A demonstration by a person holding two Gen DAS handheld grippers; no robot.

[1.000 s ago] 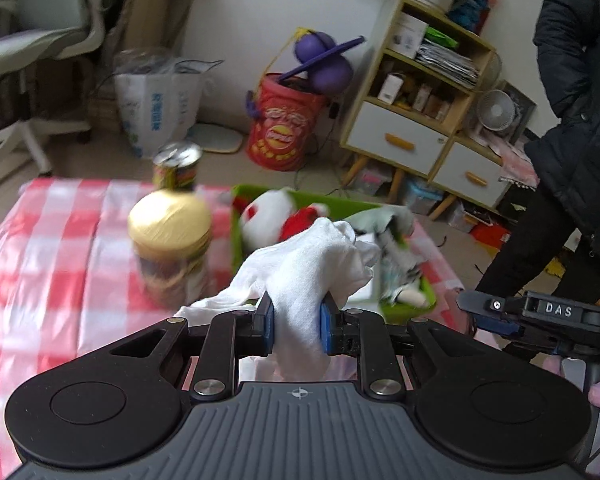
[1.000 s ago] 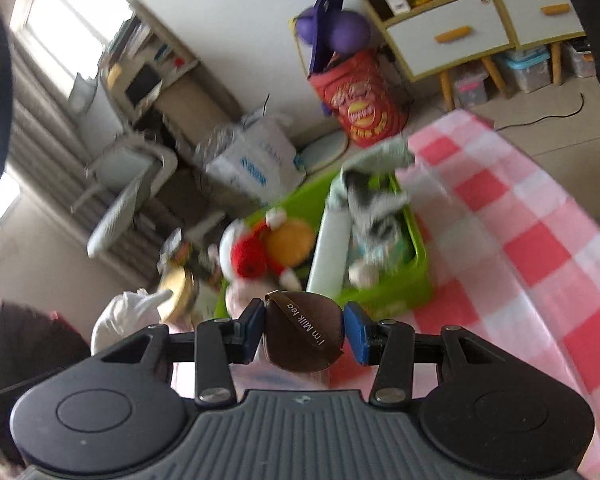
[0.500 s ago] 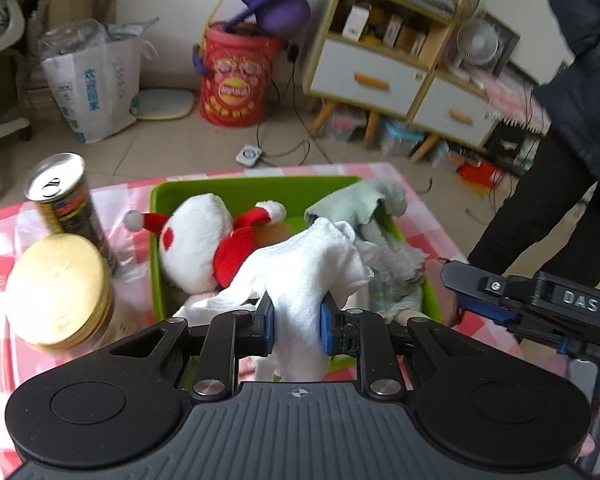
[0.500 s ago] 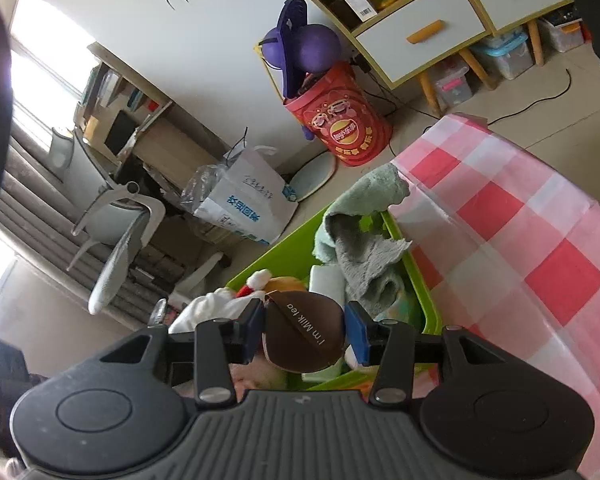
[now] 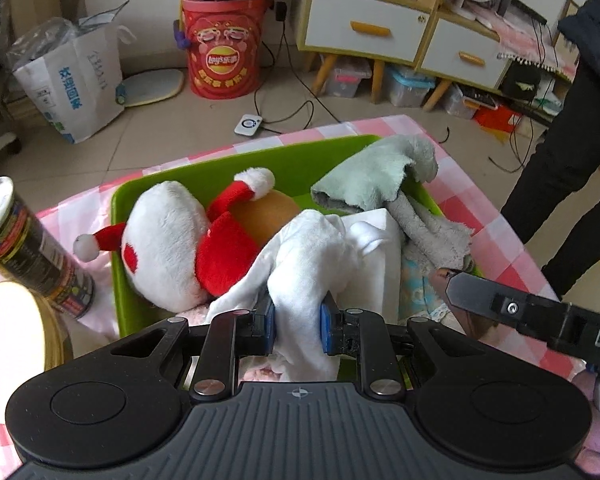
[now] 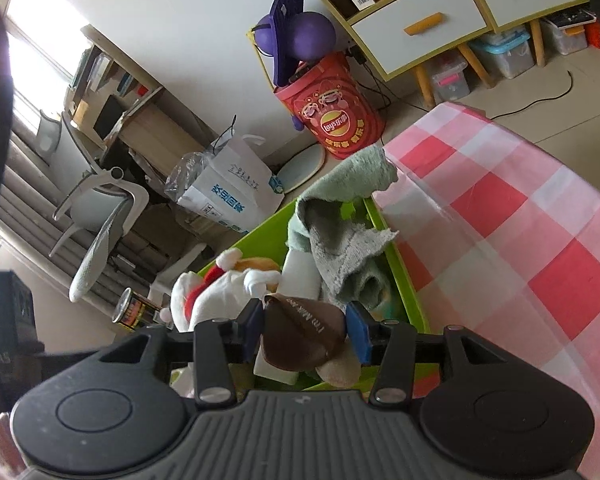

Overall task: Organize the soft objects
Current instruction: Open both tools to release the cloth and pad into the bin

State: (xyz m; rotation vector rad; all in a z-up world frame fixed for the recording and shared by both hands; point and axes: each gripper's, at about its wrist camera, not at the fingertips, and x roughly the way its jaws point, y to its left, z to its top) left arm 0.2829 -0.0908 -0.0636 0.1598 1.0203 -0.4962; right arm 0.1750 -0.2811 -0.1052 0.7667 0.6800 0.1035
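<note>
My left gripper point(image 5: 296, 316) is shut on a white cloth point(image 5: 312, 248) and hangs just over the green bin point(image 5: 220, 172). In the bin lie a white and red plush toy point(image 5: 168, 236), a grey-green towel point(image 5: 380, 172) draped over its far rim, and a white folded item. My right gripper point(image 6: 306, 328) is shut on a brown plush point(image 6: 304, 336) with printed letters, low over the bin's near right corner point(image 6: 400, 280). From the left wrist view, the right gripper point(image 5: 500, 304) juts in from the right beside the white cloth.
A tall drink can point(image 5: 24, 248) and a gold-lidded jar point(image 5: 12, 340) stand left of the bin on the red-checked tablecloth point(image 5: 500, 232). A person in dark clothes point(image 5: 580, 140) stands at the table's right. A red bucket point(image 5: 224, 48) and a paper bag point(image 5: 72, 80) sit on the floor beyond.
The left gripper has carried the white cloth from beside the jar to over the bin, lower and tilted further down. The right gripper and its brown plush have come closer to the bin.
</note>
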